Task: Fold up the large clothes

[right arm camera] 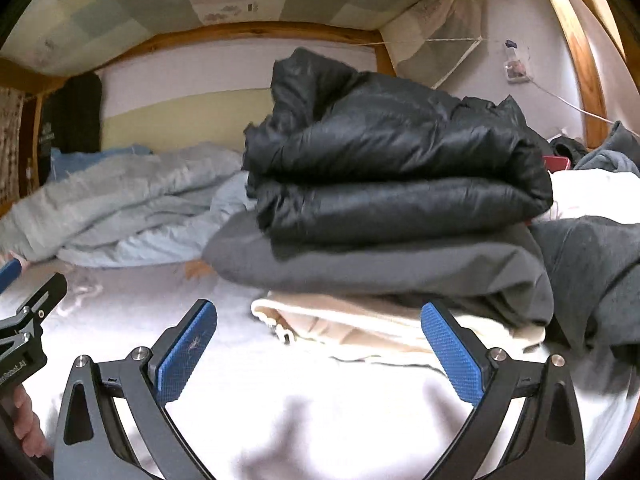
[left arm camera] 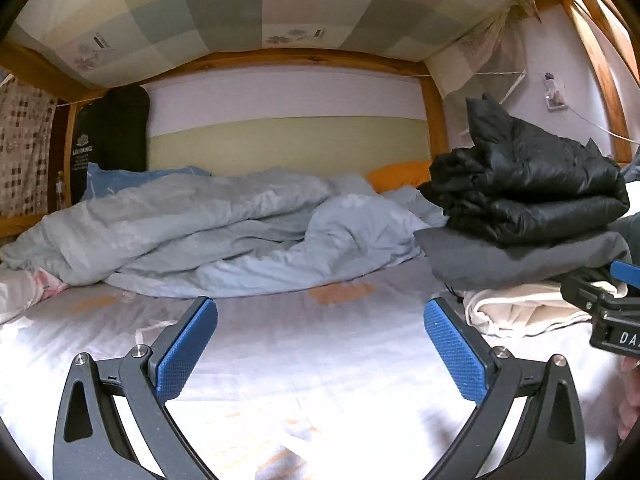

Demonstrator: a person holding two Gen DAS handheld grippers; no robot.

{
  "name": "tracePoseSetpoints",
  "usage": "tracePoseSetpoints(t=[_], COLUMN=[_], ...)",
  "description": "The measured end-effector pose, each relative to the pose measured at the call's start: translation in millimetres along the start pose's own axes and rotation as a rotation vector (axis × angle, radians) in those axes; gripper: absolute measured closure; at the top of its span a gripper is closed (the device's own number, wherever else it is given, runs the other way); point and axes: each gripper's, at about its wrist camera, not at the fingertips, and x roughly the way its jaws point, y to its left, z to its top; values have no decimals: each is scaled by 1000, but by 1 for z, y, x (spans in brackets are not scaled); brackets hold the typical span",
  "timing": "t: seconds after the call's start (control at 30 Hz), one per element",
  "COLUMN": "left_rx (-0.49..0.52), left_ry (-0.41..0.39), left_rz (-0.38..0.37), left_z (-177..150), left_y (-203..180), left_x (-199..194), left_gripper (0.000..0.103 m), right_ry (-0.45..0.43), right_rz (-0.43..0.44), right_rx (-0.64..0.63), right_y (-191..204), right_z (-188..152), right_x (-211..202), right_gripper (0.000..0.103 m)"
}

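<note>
Looking at where things sit, both tools are idle; the left gripper (left arm camera: 320,344) has its blue pads spread wide over the white sheet (left arm camera: 320,360) with nothing between them, and the right gripper (right arm camera: 320,344) is just as spread and empty, pointed at the clothes pile. That pile is on the right side of the bed: a black puffer jacket (right arm camera: 392,160) folded on top, resting on a folded grey garment (right arm camera: 380,268), which lies on a cream one (right arm camera: 340,320); more grey fabric (right arm camera: 592,272) slumps loose just beside the stack on the right, and that's probably the next piece to fold. For doing it well, they'd likely want each gripper pinching a separate corner or shoulder seam, then dragging the piece onto the bare sheet before folding, well away from the crumpled light-blue duvet (left arm camera: 208,228) at the back; grabbing mid-fabric would only bunch it. No baskets or bins show anywhere, so there's nothing to report on containers.
</note>
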Motion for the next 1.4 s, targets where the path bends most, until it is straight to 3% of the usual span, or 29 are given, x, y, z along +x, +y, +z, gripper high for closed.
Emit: tracePoseSetpoints(t=[0.17,0.3,0.4,0.77,1.17,1.4], left_rx=[20,70,75,58,76,107], left_ry=[5,13,-28,-16,-47,-69], left_rz=[44,39,54,44,50,70], left_z=[-4,-5,-5,-3,-4,-4], left_y=[-7,-18,-20,-14,-18,-30], left_x=[2,4,-5,-3,-8,-11], left_gripper=[0,0,0,0,0,0], right_ry=[-29,-41,-45,-55,-43,-81], right_rz=[-114,-105,-111,-127,-145,-164], right_rx=[8,7,5,30,21,1], right_y=[2,2,1,-4,-1,4], right_z=[-20,-18,-18,-19,-20,-21], right_x=[2,-1,-1,-4,-3,-6], right_gripper=[0,0,0,0,0,0])
